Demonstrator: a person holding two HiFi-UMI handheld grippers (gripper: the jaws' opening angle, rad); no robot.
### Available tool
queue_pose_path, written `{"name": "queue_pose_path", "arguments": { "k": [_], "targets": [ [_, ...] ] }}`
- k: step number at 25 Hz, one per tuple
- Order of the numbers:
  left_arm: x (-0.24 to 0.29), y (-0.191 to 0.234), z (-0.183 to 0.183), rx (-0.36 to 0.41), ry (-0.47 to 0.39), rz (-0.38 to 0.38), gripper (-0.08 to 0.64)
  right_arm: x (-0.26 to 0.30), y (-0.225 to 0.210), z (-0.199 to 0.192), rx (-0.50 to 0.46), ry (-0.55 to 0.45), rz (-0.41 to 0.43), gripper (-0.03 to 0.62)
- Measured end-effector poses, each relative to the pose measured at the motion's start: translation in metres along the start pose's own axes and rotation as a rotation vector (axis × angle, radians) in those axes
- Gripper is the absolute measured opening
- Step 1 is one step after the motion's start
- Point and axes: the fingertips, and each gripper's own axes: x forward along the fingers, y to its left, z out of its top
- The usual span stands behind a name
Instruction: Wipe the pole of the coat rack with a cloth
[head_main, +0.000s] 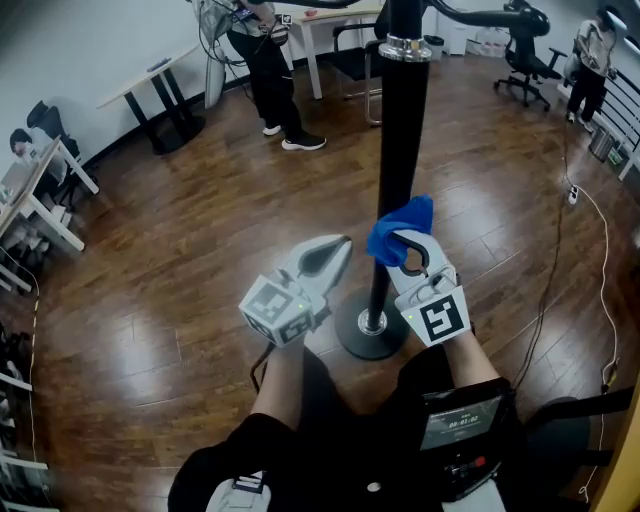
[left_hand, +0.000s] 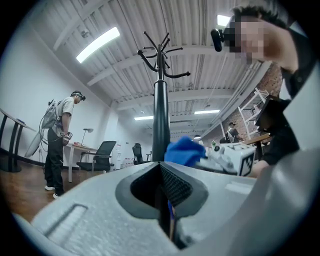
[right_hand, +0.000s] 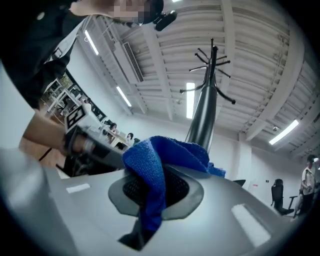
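Note:
The black pole of the coat rack (head_main: 400, 140) rises from a round base (head_main: 370, 335) on the wooden floor, right in front of me. My right gripper (head_main: 405, 250) is shut on a blue cloth (head_main: 400, 228), and the cloth lies against the pole's right side at about mid height. In the right gripper view the cloth (right_hand: 155, 170) is pinched between the jaws, with the pole (right_hand: 202, 117) and its hooks rising behind. My left gripper (head_main: 335, 252) is shut with nothing in it, just left of the pole. The left gripper view shows the pole (left_hand: 161, 120) and the cloth (left_hand: 184, 150).
A person (head_main: 265, 60) stands by a white table (head_main: 330, 20) at the back. Desks (head_main: 150, 90) line the left wall, and an office chair (head_main: 525, 50) stands at the back right. A cable (head_main: 600, 280) runs across the floor on the right.

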Motion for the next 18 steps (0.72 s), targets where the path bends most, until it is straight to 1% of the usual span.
{"name": "queue_pose_path", "arguments": {
  "k": [1, 2, 3, 5, 8, 10, 13, 14, 16, 17, 18],
  "targets": [
    [0.000, -0.001, 0.001, 0.004, 0.004, -0.003, -0.005, -0.004, 0.014, -0.026, -0.020, 0.070, 0.028, 0.028],
    [0.000, -0.002, 0.002, 0.006, 0.006, -0.004, -0.005, -0.008, 0.025, -0.045, -0.016, 0.107, 0.044, 0.028],
    [-0.001, -0.002, 0.001, 0.008, 0.005, -0.003, -0.005, -0.010, 0.033, -0.058, 0.002, 0.121, 0.050, 0.028],
    [-0.003, -0.001, -0.004, 0.008, -0.001, -0.006, -0.005, -0.011, 0.039, -0.070, 0.027, 0.131, 0.051, 0.028],
    [-0.003, -0.001, -0.002, -0.013, 0.007, 0.008, -0.005, -0.007, 0.034, -0.064, 0.026, 0.136, 0.045, 0.028],
    [-0.004, -0.001, 0.002, -0.023, 0.010, 0.020, -0.005, 0.000, 0.023, -0.043, 0.015, 0.092, 0.030, 0.028],
    [-0.007, -0.002, -0.002, -0.022, 0.001, 0.008, -0.005, 0.011, -0.003, 0.009, -0.040, -0.003, 0.006, 0.028],
    [-0.008, -0.002, -0.001, -0.021, 0.000, 0.008, -0.005, 0.015, -0.015, 0.029, -0.027, -0.038, -0.010, 0.028],
    [-0.009, 0.000, 0.002, -0.022, 0.004, 0.019, -0.005, 0.021, -0.046, 0.071, 0.055, -0.119, -0.059, 0.028],
    [-0.010, 0.001, 0.005, -0.021, 0.005, 0.028, -0.005, 0.023, -0.064, 0.095, 0.070, -0.163, -0.079, 0.028],
    [-0.010, 0.002, 0.009, -0.021, 0.002, 0.037, -0.005, 0.024, -0.082, 0.120, 0.062, -0.215, -0.095, 0.028]
  ]
}}
